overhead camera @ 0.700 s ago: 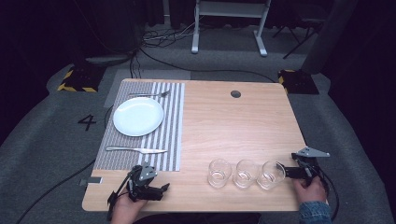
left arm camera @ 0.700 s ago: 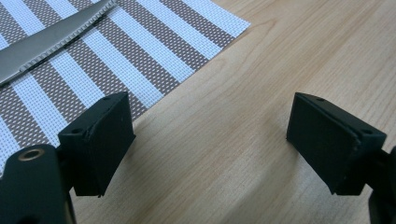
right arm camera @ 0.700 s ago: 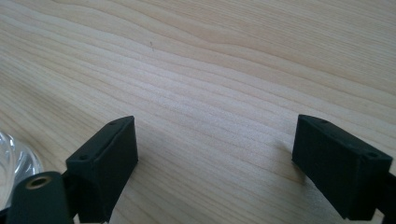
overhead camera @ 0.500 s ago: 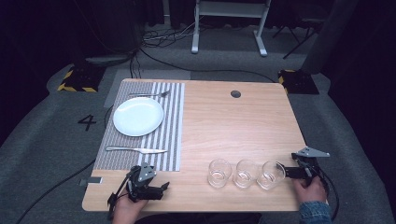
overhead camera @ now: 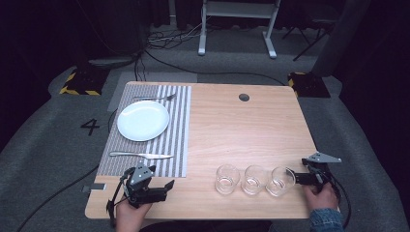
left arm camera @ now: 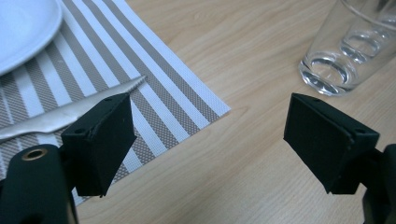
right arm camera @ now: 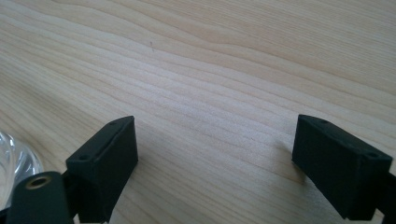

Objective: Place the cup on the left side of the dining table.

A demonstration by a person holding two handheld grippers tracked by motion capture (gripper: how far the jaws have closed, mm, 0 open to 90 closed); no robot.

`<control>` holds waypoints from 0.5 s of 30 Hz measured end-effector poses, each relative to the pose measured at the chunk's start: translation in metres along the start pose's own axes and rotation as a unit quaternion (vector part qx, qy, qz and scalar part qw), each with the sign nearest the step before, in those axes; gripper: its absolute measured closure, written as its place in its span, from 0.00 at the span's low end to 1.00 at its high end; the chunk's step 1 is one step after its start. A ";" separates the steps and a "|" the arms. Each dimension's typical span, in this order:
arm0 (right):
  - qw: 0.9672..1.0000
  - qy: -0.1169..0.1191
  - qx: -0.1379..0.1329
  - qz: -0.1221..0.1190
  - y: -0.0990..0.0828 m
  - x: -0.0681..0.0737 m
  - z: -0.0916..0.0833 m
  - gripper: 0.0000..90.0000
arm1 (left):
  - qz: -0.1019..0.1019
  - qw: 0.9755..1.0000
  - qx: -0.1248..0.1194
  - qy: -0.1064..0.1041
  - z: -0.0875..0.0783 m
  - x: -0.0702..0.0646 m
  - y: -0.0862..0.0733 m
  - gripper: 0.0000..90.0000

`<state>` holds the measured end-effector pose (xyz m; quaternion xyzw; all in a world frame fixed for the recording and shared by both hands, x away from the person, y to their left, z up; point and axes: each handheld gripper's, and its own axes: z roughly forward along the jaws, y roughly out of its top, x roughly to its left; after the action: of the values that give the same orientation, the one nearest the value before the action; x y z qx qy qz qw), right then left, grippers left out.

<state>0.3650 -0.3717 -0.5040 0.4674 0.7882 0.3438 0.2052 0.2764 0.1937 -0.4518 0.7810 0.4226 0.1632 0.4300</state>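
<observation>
**Waiting grippers beside a row of three glasses**

Resting low at the near edge of the pale wooden table (overhead camera: 241, 130), the left gripper (overhead camera: 162, 188) sat just off the near right corner of the grey-and-white striped placemat (overhead camera: 176, 125). Its two black jaws stood apart with nothing between them, only bare wood and the mat's corner showing in the gap in the left gripper view. Through that view, a silver table knife (left arm camera: 56, 116) lay on the stripes beside the left jaw, and the rim of a round white plate (left arm camera: 23, 28) sat at the upper left. On the mat's far edge lay a silver fork (overhead camera: 154, 98).

Three clear drinking glasses stood upright in a row near the table's front edge: the left clear glass (overhead camera: 227, 178), the middle clear glass (overhead camera: 255, 179) and the right clear glass (overhead camera: 282, 181), each just beside the next. Whether they touched could not be told.

At the table's right edge, the right gripper (overhead camera: 297, 178) pointed toward the right clear glass, close beside it. Its jaws were spread wide and empty over plain wood, with a sliver of glass (right arm camera: 14, 158) at the lower left of the right gripper view.
</observation>
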 end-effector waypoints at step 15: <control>1.000 0.000 0.000 0.000 0.000 0.000 0.000 0.16 | 0.018 0.998 -0.057 -0.003 -0.012 -0.016 0.023 0.18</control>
<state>0.3649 -0.3716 -0.5040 0.4676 0.7880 0.3440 0.2051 0.2718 0.1811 -0.4250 0.7630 0.3972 0.1921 0.4724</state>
